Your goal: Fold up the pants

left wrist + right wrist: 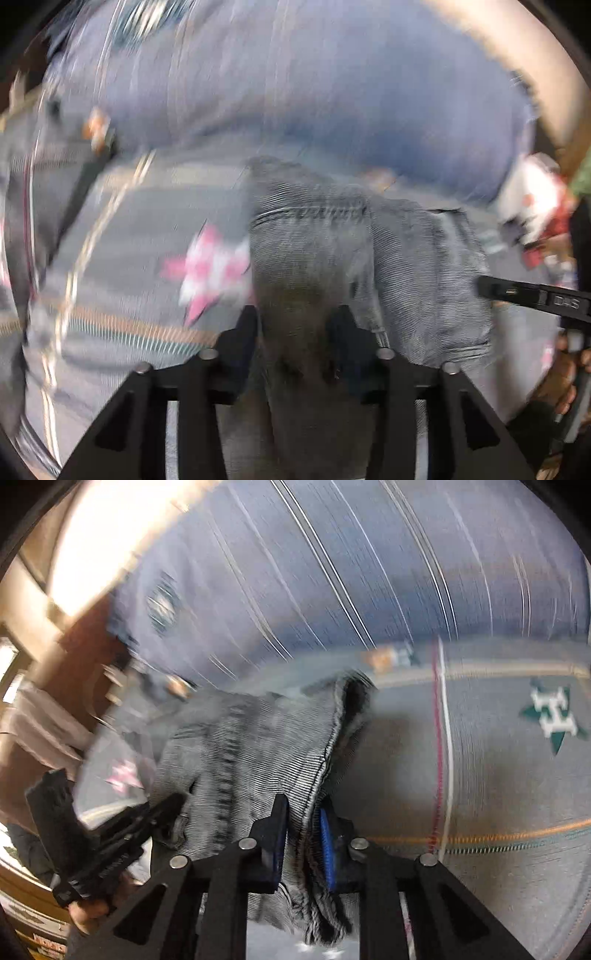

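Note:
Grey denim pants [406, 258] hang bunched between both grippers and look sharp against a blurred background. In the left wrist view my left gripper [297, 314] has a thick fold of the denim filling the gap between its black fingers, so it is shut on the cloth. My right gripper [517, 291] enters from the right, on the far edge of the same bundle. In the right wrist view my right gripper [303, 808] pinches a hem edge of the pants [240, 746] between its blue pads. The left gripper [162, 812] holds the cloth at the lower left, with a hand below it.
Under the pants lies a grey blanket [129, 229] with thin coloured stripes, a pink star patch [214, 269] and a green star patch [554, 716]. A blue-grey striped cloth [295, 92] rises behind. Brown wooden furniture [74, 657] stands at the left.

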Tool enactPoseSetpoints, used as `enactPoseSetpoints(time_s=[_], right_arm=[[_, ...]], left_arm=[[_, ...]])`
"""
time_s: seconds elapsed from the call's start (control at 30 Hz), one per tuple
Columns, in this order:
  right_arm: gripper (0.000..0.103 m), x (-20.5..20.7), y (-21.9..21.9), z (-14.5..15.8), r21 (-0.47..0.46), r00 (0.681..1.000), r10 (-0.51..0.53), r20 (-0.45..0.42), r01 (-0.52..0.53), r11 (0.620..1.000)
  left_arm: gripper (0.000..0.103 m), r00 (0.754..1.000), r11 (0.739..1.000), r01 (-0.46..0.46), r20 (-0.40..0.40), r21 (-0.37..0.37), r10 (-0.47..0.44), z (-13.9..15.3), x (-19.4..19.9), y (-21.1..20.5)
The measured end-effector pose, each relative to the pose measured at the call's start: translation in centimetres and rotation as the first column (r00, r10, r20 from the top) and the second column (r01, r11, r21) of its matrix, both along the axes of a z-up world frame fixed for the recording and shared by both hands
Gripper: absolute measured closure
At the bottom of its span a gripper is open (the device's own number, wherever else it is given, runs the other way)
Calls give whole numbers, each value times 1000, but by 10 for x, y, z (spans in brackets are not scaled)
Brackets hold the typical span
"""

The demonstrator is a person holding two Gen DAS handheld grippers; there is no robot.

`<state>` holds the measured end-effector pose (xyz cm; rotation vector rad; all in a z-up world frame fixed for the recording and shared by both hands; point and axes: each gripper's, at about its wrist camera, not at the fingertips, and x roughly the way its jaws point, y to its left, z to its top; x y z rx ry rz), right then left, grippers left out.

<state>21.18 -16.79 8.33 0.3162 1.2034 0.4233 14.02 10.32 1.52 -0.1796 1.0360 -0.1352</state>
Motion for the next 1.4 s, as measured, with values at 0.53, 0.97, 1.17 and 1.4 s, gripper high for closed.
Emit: enactPoseSetpoints(time_s=[0.53,0.97,1.17,1.4], right_arm=[[70,-68,32,-28,-269,992,70,101,-40,962],[4,-147,14,47,-353,961,65,269,36,935],[4,-152,9,48,-376,962,74,263,31,926],[4,-145,19,45,-407,965,105,241,2,914]], left_arm=[[25,988,986,-86,140,140,66,18,-61,-20],[16,980,993,-36,197,113,14,66,-113,-61],[7,980,992,-41,197,119,16,76,-110,-61],[2,977,998,-5,212,55,-6,82,-99,-57]])
